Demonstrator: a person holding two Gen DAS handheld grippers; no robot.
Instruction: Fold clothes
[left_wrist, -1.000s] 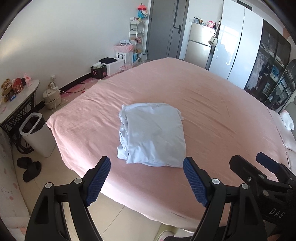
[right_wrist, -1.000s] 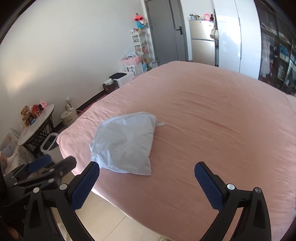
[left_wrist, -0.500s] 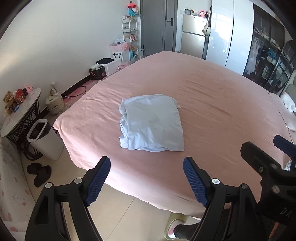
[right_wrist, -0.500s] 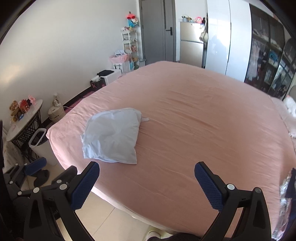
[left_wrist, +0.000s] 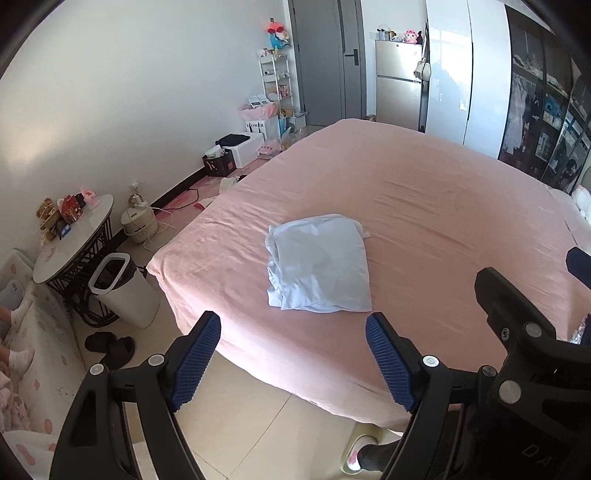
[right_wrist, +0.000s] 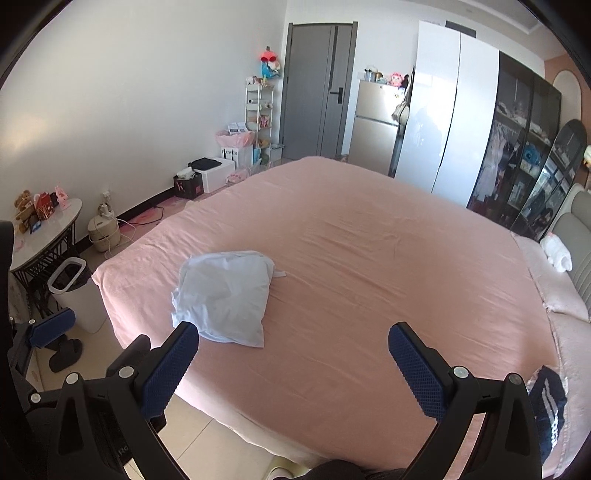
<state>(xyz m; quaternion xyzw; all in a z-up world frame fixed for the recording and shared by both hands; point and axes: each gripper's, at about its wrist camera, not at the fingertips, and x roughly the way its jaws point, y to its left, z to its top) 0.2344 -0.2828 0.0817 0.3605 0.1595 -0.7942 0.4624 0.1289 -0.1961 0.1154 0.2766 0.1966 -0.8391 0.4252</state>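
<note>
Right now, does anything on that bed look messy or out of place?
Only small things. The folded pale blue garment lies on the pink bed, but its left edge is bunched and uneven, and a small white tab sticks out at the far right corner. Both tongs hang open, clear of it.

A pale blue garment (left_wrist: 319, 264) lies folded into a rough, slightly puffy rectangle on the pink bed (left_wrist: 443, 206), near the bed's front left corner. Its left edge shows bunched, layered folds, and a small white tag sticks out at the far right corner. It sits beyond the left tongs (left_wrist: 293, 356), apart from their tips, and ahead-left of the right tongs (right_wrist: 293, 363), touching neither.
</note>
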